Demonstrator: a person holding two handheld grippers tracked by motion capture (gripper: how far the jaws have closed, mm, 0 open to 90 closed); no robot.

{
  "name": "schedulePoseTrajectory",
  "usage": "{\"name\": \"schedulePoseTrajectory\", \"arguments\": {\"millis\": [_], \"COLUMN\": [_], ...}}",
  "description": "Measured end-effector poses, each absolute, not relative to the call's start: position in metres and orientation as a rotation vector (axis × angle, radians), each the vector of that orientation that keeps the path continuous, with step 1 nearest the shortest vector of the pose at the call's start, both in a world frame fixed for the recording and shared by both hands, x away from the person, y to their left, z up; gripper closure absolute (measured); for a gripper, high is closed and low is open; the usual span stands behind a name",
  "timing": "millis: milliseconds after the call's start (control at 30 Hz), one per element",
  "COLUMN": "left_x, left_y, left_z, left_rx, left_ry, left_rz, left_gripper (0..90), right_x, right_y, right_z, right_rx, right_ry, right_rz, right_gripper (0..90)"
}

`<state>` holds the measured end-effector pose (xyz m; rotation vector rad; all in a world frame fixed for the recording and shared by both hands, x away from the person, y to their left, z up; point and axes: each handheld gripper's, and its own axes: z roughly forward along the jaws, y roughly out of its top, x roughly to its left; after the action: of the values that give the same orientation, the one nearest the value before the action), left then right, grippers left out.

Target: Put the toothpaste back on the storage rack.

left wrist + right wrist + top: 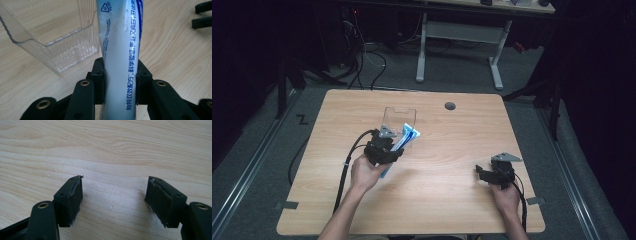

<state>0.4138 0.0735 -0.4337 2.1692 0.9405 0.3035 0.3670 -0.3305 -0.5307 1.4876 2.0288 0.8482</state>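
Left gripper (pixel 388 149) is clamped on a white and blue toothpaste tube (pixel 404 140), its two black jaws pressing the tube's flat sides partway along its length, as the left gripper view shows, where the tube (pixel 120 50) runs straight up between them. From the high view the tube's long axis slants away from the person and to the right, its far end reaching up toward the clear plastic bin (pixel 398 119) that stands on the wooden table (pixel 452 200) just beyond the gripper. In the left gripper view the bin (pixel 50 45) sits to the left of the tube, its open rim near but apart from the tube's side, so the tube's leading end is level with the bin rather than over its mouth. The left hand (pixel 364 172) is plainly the nearer one to the bin; any drop into it would seem to call for swinging the tube leftward and tipping it end-down over the opening. Right gripper (pixel 494 172) rests well apart near the table's right edge, held by the right hand (pixel 506 196), its jaws spread wide over bare wood with nothing between them
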Motion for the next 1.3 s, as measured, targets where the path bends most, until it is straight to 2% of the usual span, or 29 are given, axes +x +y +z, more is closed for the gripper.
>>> {"name": "schedulePoseTrajectory", "arguments": {"millis": [800, 1300], "left_x": [0.441, 0.461], "left_y": [0.063, 0.059], "left_z": [-0.379, -0.367], "left_rx": [2.083, 2.034], "left_ry": [0.901, 0.926], "left_rz": [0.364, 0.375], "left_gripper": [68.6, 68.7], "right_x": [0.367, 0.367], "right_y": [-0.33, -0.331], "right_z": [-0.531, -0.531], "right_rx": [1.487, 1.488], "right_ry": [2.029, 2.029], "right_rz": [0.848, 0.848], "right_gripper": [29.8, 29.7]}}
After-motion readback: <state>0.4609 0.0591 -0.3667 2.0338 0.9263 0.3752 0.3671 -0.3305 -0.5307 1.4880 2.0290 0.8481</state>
